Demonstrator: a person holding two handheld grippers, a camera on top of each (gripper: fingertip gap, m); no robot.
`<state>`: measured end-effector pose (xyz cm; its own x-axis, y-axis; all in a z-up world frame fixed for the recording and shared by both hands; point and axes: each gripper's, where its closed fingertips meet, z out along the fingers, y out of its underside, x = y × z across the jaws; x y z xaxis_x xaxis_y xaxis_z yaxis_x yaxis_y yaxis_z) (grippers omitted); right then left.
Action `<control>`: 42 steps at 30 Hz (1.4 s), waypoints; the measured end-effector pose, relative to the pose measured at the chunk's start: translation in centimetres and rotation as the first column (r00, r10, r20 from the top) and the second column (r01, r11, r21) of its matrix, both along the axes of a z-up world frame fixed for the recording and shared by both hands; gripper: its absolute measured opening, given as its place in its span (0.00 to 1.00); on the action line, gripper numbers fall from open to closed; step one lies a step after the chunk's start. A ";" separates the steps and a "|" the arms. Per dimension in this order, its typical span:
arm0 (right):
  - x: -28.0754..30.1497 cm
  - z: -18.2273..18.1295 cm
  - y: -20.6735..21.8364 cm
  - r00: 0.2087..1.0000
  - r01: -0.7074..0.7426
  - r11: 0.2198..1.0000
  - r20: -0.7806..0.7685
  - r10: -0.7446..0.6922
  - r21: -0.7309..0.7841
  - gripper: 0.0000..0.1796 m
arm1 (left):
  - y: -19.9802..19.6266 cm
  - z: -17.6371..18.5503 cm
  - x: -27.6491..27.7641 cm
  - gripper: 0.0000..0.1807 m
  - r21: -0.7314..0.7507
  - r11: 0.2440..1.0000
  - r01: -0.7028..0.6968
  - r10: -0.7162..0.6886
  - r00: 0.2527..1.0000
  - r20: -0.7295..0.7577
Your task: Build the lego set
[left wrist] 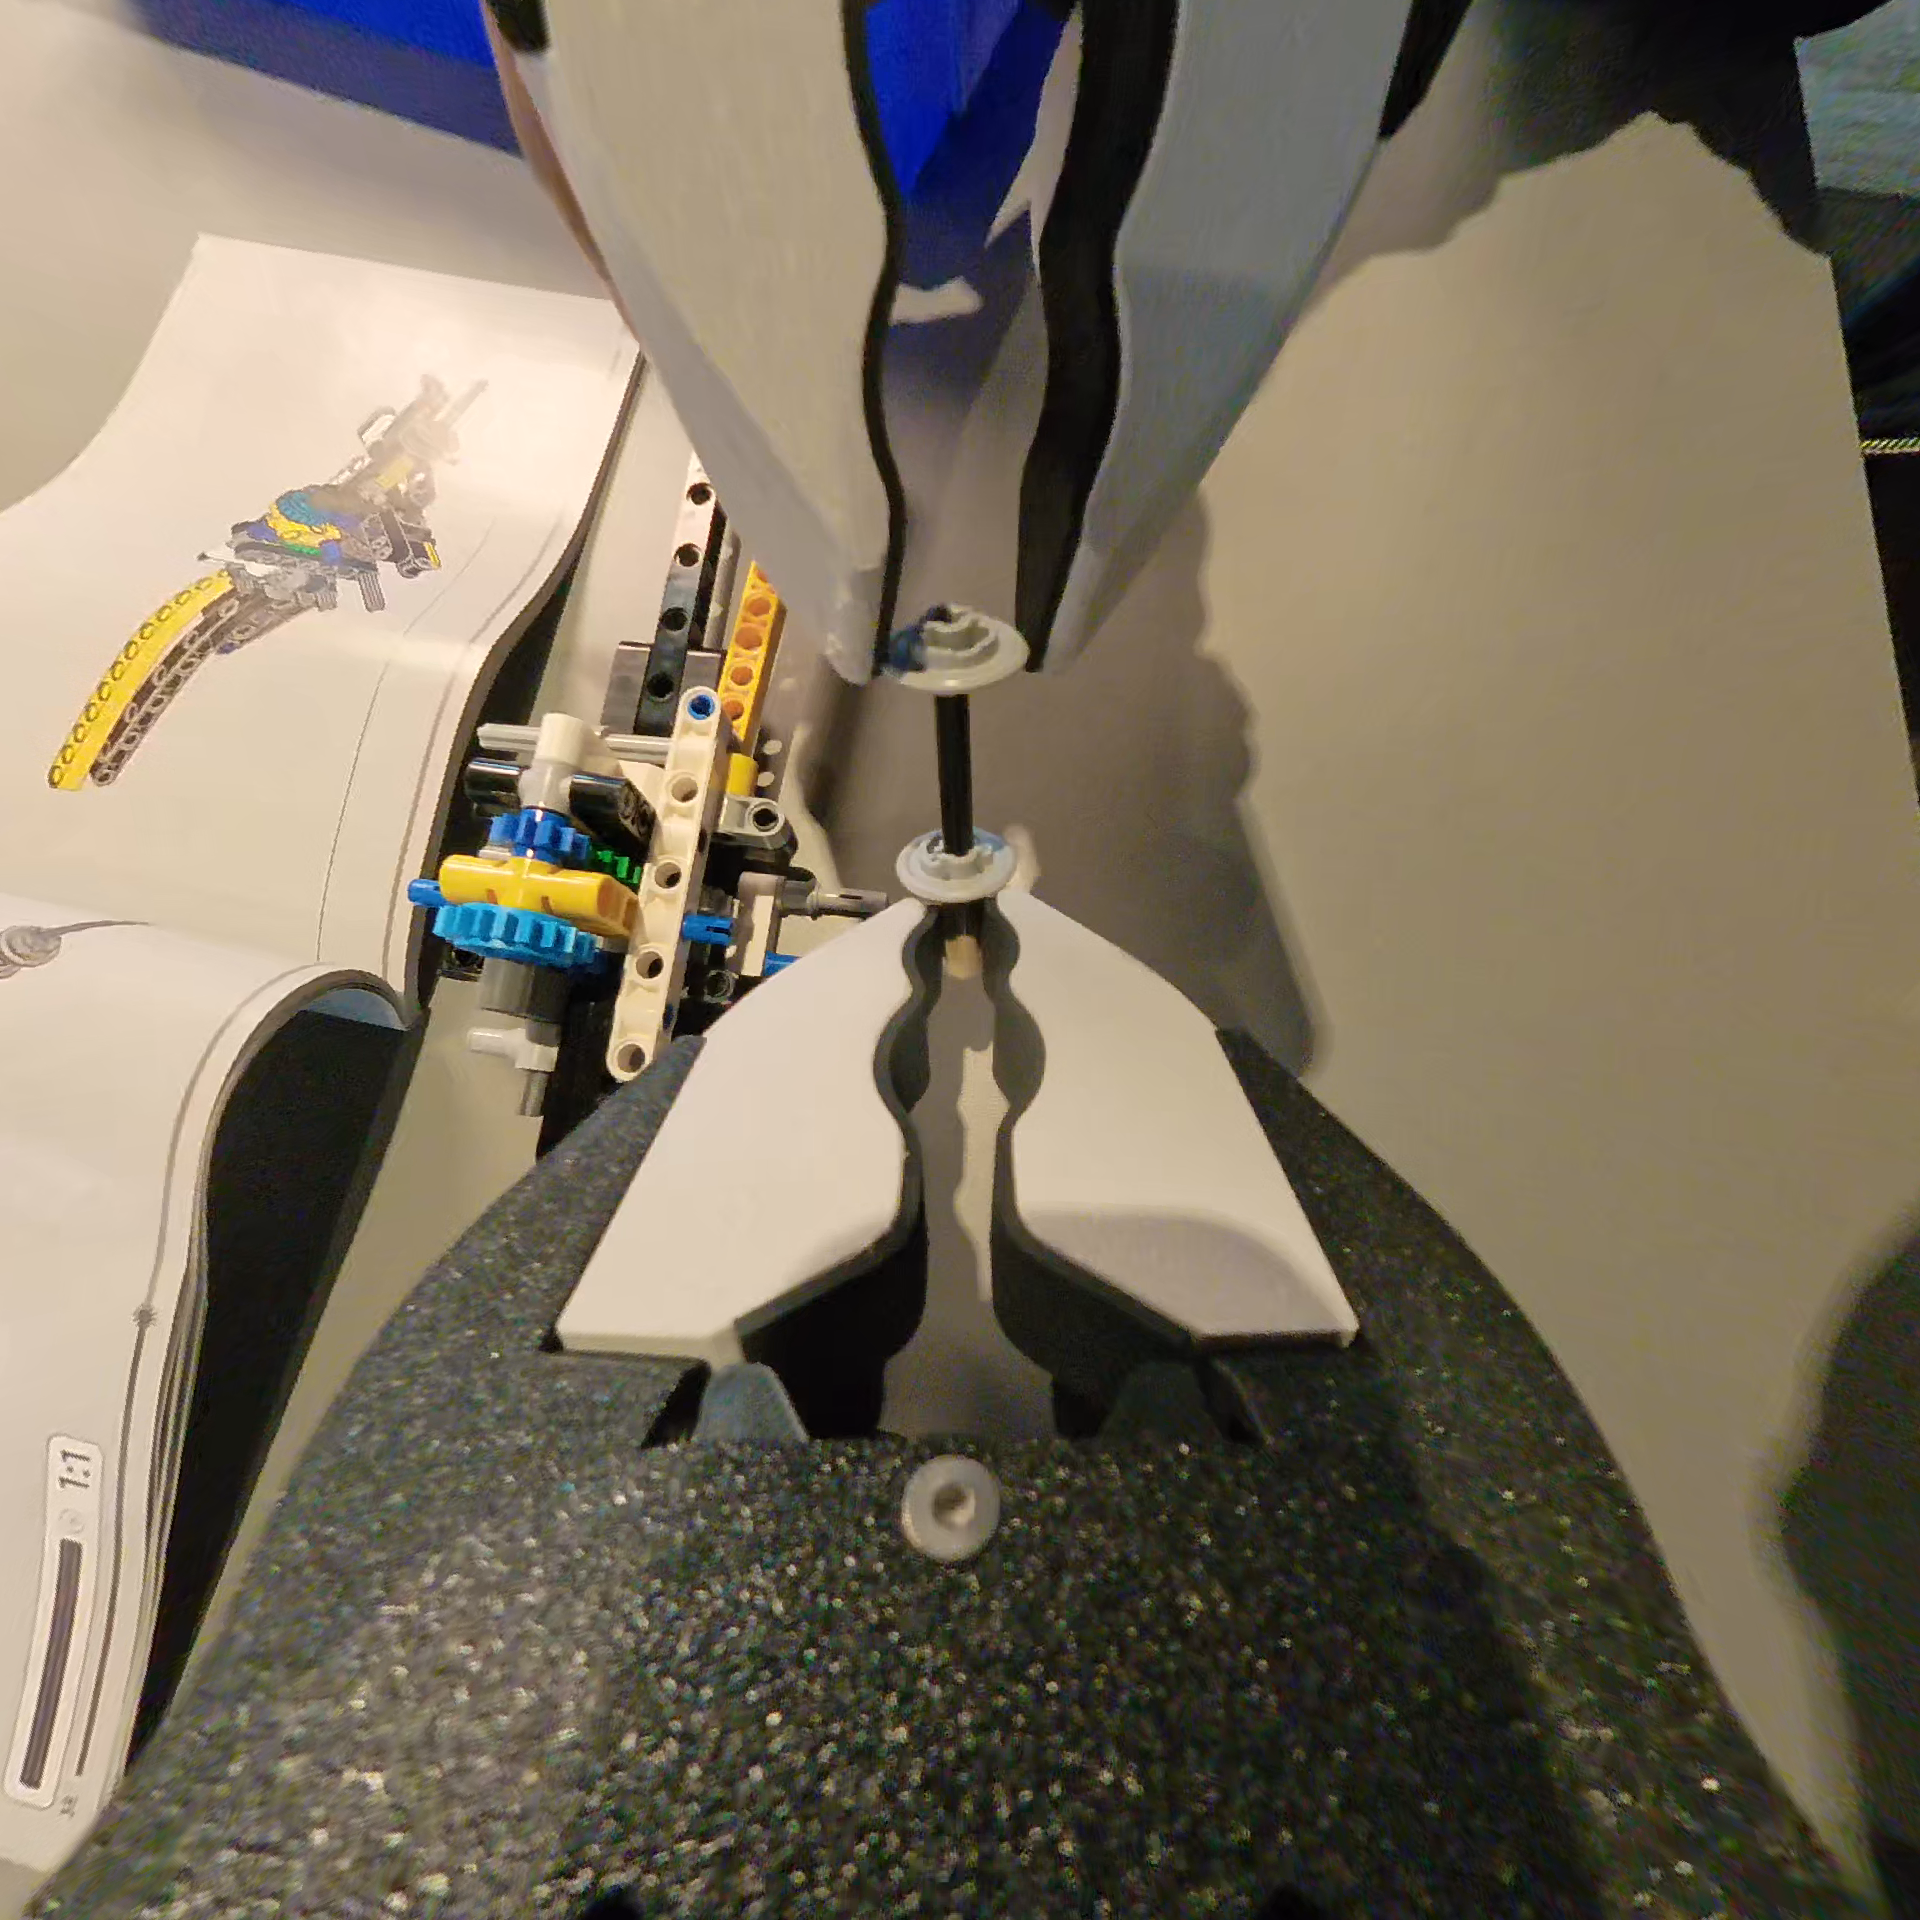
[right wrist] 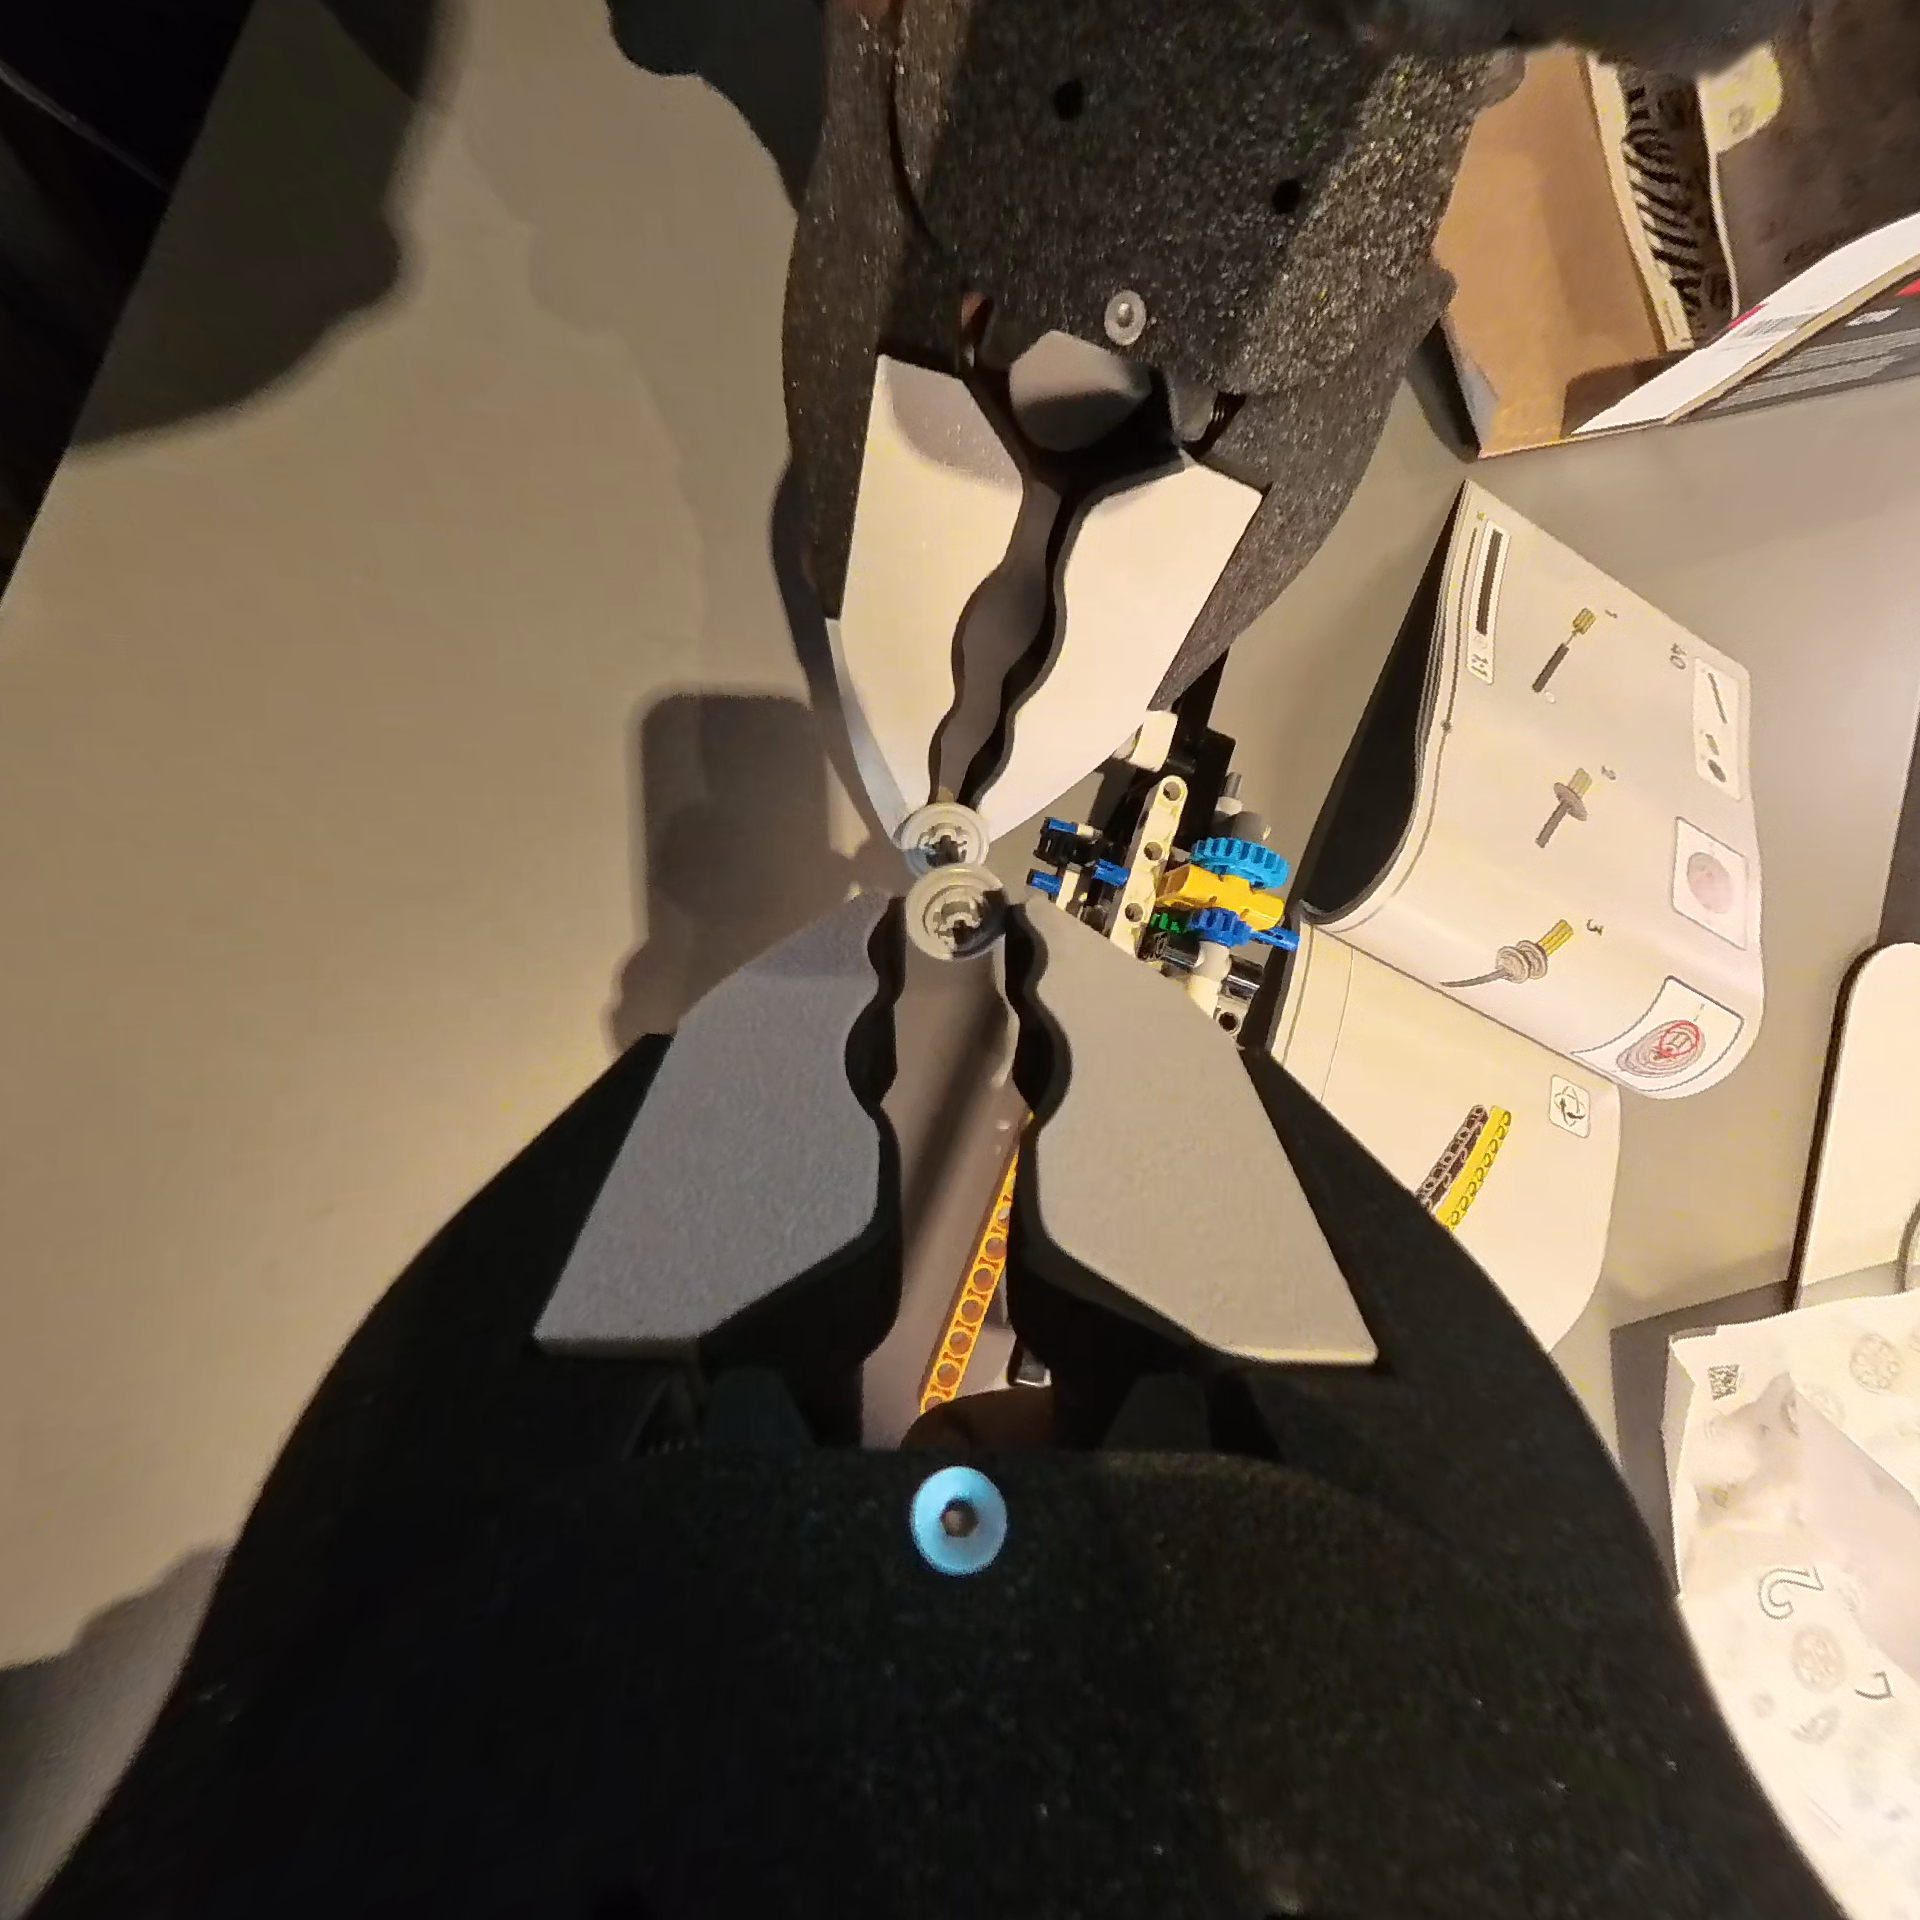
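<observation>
A thin black axle (left wrist: 951,764) carries two grey discs. My left gripper (left wrist: 956,920) is shut on the axle's near end, just behind the near grey disc (left wrist: 954,862), with a small tan tip showing between its fingers. My right gripper (right wrist: 951,935) comes from the opposite side and is shut on the far grey disc (left wrist: 961,649), which is the nearer disc in the right wrist view (right wrist: 951,914). The left gripper (right wrist: 940,805) faces it there, tip to tip. The partly built model (left wrist: 613,894) with blue gears, a yellow part and a white beam lies beside them on the table (left wrist: 1507,727).
The open instruction booklet (left wrist: 260,623) lies beyond the model, also in the right wrist view (right wrist: 1558,810). A blue box (left wrist: 935,104) stands behind. A cardboard box (right wrist: 1538,260), a white plastic parts bag (right wrist: 1808,1558) and a white flat object (right wrist: 1870,1122) lie at the right. Tip to tip, the grippers are about 5 cm apart.
</observation>
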<state>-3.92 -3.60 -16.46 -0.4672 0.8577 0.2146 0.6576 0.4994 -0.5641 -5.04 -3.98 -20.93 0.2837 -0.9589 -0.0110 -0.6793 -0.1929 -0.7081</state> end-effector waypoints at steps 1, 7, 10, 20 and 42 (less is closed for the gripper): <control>0.0 0.0 0.0 1.000 0.001 1.000 -0.001 -0.001 0.002 0.10 | 0.0 0.0 0.0 0.04 0.001 1.000 -0.001 0.001 1.000 0.002; -0.2 1.3 0.6 0.998 0.025 1.000 -0.061 -0.025 0.004 0.10 | 0.4 1.1 0.2 0.04 0.013 1.000 -0.007 0.006 0.995 0.098; -0.2 1.5 0.7 0.997 0.030 1.000 -0.076 -0.030 0.007 0.10 | 0.6 1.4 0.2 0.04 0.021 1.000 -0.005 0.002 0.992 0.129; -0.3 1.6 0.5 0.996 0.023 1.000 -0.084 -0.023 0.004 0.10 | 0.6 1.2 0.6 0.04 0.049 0.999 0.018 -0.025 0.989 0.143; 0.9 -0.8 -1.2 0.996 -0.056 0.998 0.068 0.056 -0.003 0.10 | -1.4 -0.9 1.2 0.04 -0.062 0.996 0.061 -0.061 0.998 0.016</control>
